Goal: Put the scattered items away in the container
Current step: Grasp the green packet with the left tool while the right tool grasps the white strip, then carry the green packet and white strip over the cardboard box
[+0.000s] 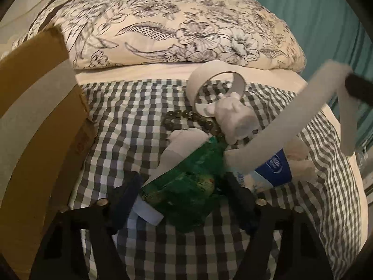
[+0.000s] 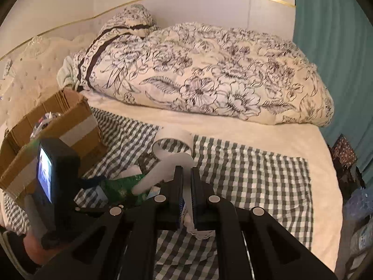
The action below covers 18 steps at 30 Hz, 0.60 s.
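Note:
A pile of items lies on the checked cloth (image 1: 139, 121): a green plastic packet (image 1: 186, 182), a white plush toy (image 1: 235, 119), a dark bead bracelet (image 1: 186, 116), a blue-and-white packet (image 1: 272, 168) and a white strap (image 1: 291, 116) whose far end curls in a loop (image 1: 216, 79). My left gripper (image 1: 181, 186) is closed around the green packet. My right gripper (image 2: 186, 186) is shut on the white strap (image 2: 163, 170) and holds it lifted; the loop (image 2: 172, 140) rests on the cloth. The cardboard box (image 2: 58, 126) stands at the left with items inside.
A flowered duvet (image 1: 186, 28) lies folded across the back of the bed. A teal curtain (image 2: 338, 58) hangs at the right. The cardboard box wall (image 1: 35, 128) is close on the left. Bags (image 2: 356, 198) sit beside the bed at the right.

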Motion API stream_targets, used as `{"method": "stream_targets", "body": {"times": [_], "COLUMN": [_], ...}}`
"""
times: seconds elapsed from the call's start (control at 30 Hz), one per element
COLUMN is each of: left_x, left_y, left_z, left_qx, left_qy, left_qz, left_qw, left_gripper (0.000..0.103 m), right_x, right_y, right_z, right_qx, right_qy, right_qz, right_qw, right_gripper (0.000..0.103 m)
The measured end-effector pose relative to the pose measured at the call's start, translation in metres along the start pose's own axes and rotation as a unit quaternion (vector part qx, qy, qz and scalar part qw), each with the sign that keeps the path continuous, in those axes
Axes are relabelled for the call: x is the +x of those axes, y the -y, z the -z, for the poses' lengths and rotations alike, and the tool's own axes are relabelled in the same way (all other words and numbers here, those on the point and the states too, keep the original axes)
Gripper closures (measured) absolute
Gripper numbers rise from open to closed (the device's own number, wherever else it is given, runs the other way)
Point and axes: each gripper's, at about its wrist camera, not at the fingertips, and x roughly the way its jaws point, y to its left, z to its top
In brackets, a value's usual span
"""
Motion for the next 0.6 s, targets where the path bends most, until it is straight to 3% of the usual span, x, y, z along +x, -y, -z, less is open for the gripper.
{"method": "stream_targets", "body": {"times": [0.13, 0.27, 0.6], "left_x": [-0.005, -0.014, -0.037], "left_y": [0.005, 0.011, 0.015], "left_z": [0.001, 0.001, 0.002], "left_qx": [0.014, 0.03, 0.033], "left_qy": [0.001, 0.014, 0.028], "left_qz": [-0.001, 0.0, -0.004], "left_qw": [0.9999, 0.9995, 0.9991], "left_gripper": [0.052, 0.081, 0.084], "right_x": [-0.007, -0.014, -0.025], "right_y": [0.0, -0.001, -0.001], "right_z": [-0.005, -0.005, 0.004], "right_qx": [0.005, 0.009, 0.016], "right_qy": [0.009, 0.014, 0.009], "right_qz": [0.0, -0.001, 0.003], "right_qw": [1.0, 1.0, 1.0], "right_gripper": [0.097, 0.097, 0.097]}}
